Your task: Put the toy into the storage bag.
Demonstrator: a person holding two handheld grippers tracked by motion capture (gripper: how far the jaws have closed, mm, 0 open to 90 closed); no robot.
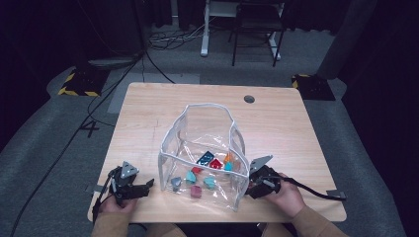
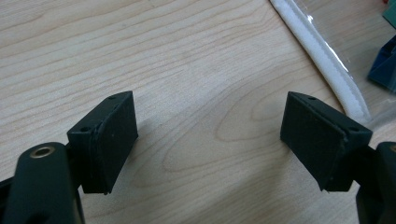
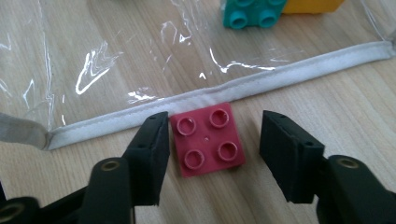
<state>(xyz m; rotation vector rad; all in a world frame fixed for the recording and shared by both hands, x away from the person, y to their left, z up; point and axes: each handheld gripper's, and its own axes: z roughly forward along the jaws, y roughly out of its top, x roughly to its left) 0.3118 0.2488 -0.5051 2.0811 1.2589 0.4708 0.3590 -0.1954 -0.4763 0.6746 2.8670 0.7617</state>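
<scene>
Pink plastic sits between the jaws of my right gripper (image 3: pixel 210 140): a small square brick (image 3: pixel 208 139) with four round studs on top, lying flat on the pale wooden counter (image 3: pixel 327 88). My jaws stand apart on either side of it; the one on the left of the right gripper view is close against the brick's edge, while a clear gap remains at the other, so the pads are not clamped on it. Just beyond the brick runs the white fabric trim (image 3: pixel 224 95) of a clear plastic bag (image 1: pixel 207 148), and the brick's far edge lies right at that trim, outside the bag. Through the clear film I can see a teal brick (image 3: pixel 252 13) and a yellow piece (image 3: pixel 310 4) inside. From the high view, the bag stands open in the middle of the counter with several coloured bricks on its bottom, and my right gripper (image 1: pixel 253 185) is at its near right corner. My left gripper (image 1: pixel 143 187) rests low near the bag's near left corner, jaws wide apart with nothing but bare wood between them, the bag's trim (image 2: pixel 322 51) off to one side.
</scene>
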